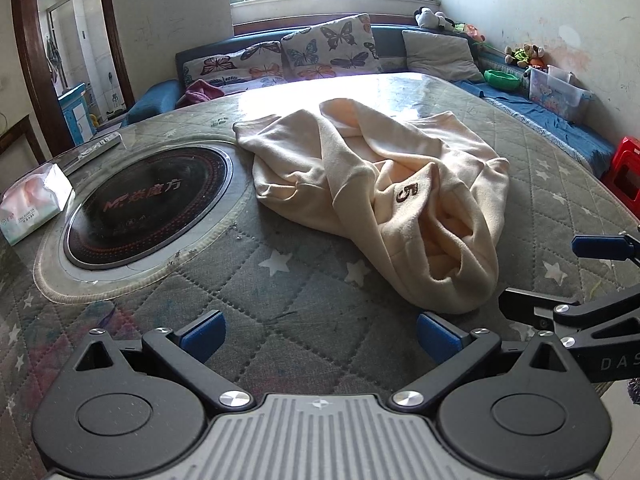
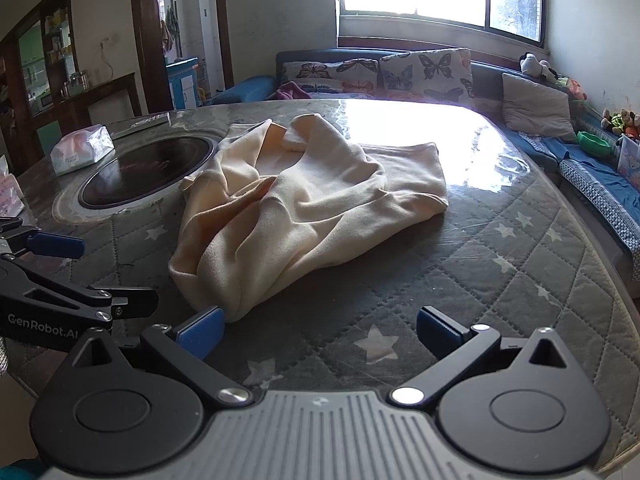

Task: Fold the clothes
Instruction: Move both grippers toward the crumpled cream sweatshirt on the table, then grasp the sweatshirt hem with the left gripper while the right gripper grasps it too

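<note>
Nothing is folded yet: the garment [image 1: 372, 200] lies crumpled just ahead of our left tool [image 1: 318, 336] and right tool [image 2: 319, 334], both wide, seemingly empty.

My other claw [image 1: 592, 276] is cut off at the frame's edge; the crumpled garment [image 1: 372, 196] hides its own sleeves in folds.

Home living room: sofa [image 1: 400, 40], cushions [image 1: 328, 46]

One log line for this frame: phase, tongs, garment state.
phase: pre-grasp | left tongs: open, empty | right tongs: open, empty | cream garment: crumpled, unfolded, on table
</note>
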`<action>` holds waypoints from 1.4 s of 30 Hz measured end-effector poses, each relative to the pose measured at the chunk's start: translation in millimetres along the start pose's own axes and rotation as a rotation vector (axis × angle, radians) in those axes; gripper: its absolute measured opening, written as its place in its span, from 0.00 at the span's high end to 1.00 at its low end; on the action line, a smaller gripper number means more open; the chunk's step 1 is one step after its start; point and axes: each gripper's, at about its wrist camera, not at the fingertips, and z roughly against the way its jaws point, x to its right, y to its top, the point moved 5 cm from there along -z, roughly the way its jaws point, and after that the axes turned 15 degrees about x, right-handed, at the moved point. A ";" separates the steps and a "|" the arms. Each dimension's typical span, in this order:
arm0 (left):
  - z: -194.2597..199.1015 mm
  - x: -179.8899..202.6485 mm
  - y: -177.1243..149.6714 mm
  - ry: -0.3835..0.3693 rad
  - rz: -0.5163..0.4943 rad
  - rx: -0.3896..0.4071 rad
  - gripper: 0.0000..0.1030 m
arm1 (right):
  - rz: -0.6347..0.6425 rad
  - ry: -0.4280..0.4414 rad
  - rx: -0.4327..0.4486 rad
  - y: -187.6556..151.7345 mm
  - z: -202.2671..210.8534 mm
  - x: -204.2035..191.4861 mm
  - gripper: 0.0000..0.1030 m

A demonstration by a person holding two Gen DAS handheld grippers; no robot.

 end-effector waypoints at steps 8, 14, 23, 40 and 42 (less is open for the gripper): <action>-3.0 -1.6 1.1 0.000 0.001 -0.006 0.00 | 0.001 0.016 -0.009 0.4 -3.8 -2.3 0.00; -6.4 -2.8 1.2 -0.002 0.005 -0.015 0.00 | 0.005 0.020 -0.016 1.3 -7.2 -3.2 0.00; -8.3 -2.7 1.9 -0.002 0.005 -0.019 0.00 | 0.007 0.018 -0.023 2.7 -9.2 -3.4 0.00; -12.2 -7.3 17.2 -0.010 -0.005 0.002 0.00 | 0.009 0.039 -0.007 14.2 -14.6 -2.9 0.00; -14.0 -9.6 22.3 -0.011 -0.006 0.010 0.00 | 0.002 0.052 0.004 21.3 -16.2 -1.7 0.00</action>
